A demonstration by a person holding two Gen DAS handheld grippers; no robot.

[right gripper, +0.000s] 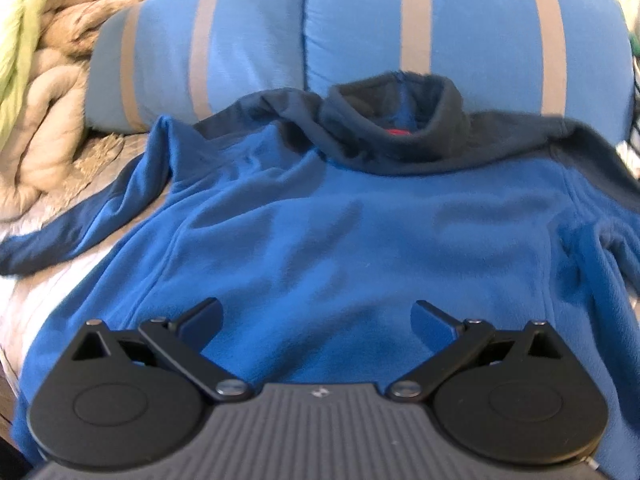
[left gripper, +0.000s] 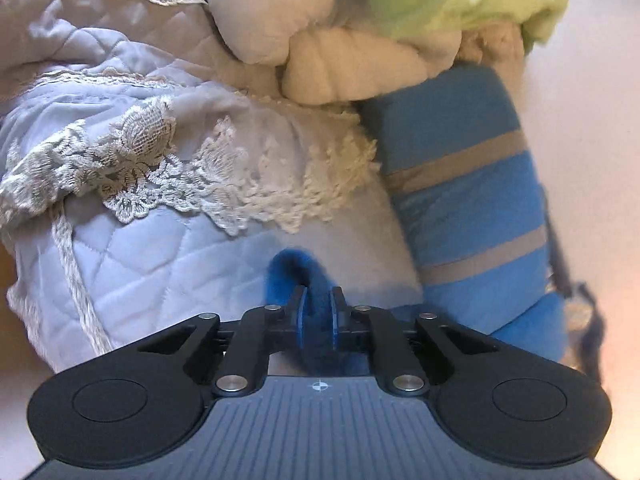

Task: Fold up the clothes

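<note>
Fleece point(right gripper: 320, 232) is the landmark: blue, spread flat on the bed point(right gripper: 36, 292), collar point(right gripper: 400, 120) up against the striped pillows point(right gripper: 440, 28). Off its left side, left claw point(left gripper: 318, 312) is pinched narrow on a fold of blue fleece, probably the sleeve point(right gripper: 80, 236) end, hard to say. Right claw point(right gripper: 316, 320) hangs wide over the lower body, nothing in it, hem just below. Looks soft, light, floppy and grippy, so I'd guess pinching seams or cuffs works best.
</note>
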